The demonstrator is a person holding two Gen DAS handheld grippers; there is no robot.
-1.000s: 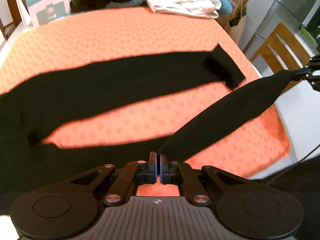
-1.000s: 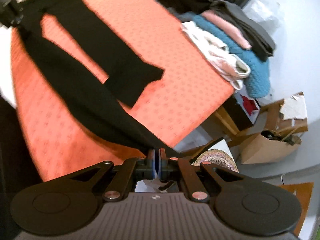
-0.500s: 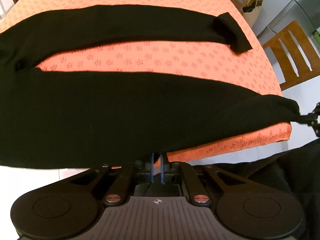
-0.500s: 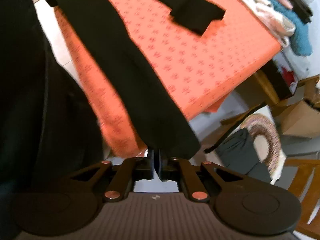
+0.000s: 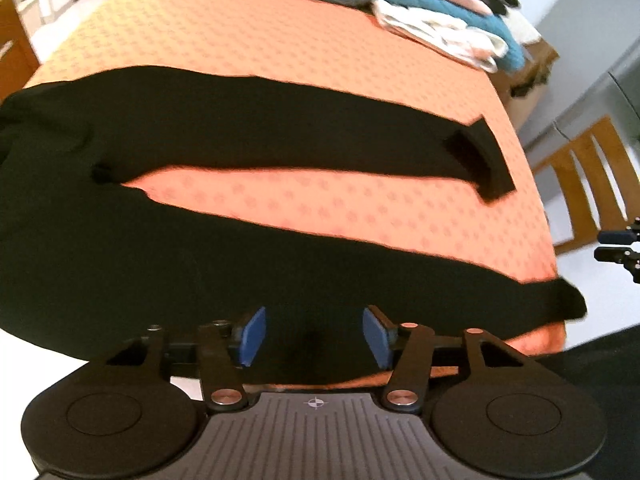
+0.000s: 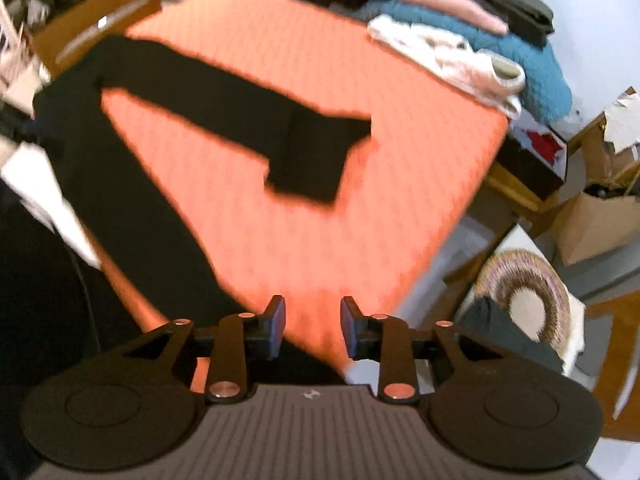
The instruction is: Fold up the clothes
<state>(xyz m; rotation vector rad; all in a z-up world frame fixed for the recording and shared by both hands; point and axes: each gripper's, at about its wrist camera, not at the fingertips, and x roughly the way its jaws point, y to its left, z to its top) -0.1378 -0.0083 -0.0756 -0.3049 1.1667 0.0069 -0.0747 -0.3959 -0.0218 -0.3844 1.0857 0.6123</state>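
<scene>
Left wrist view: black pants (image 5: 256, 136) lie flat on the orange table (image 5: 280, 40). Both the left gripper (image 5: 314, 334) and right gripper (image 6: 313, 330) just opened, holding nothing.

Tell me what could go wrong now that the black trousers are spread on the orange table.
1. The near leg of the black trousers lies along the table's front edge, its cuff past the corner, so it may slide off.
2. The far leg's cuff is folded back; folding now could trap that crease.
3. Both claws, left and right, have just been opening with nothing gripped, so the cloth is unrestrained.
</scene>
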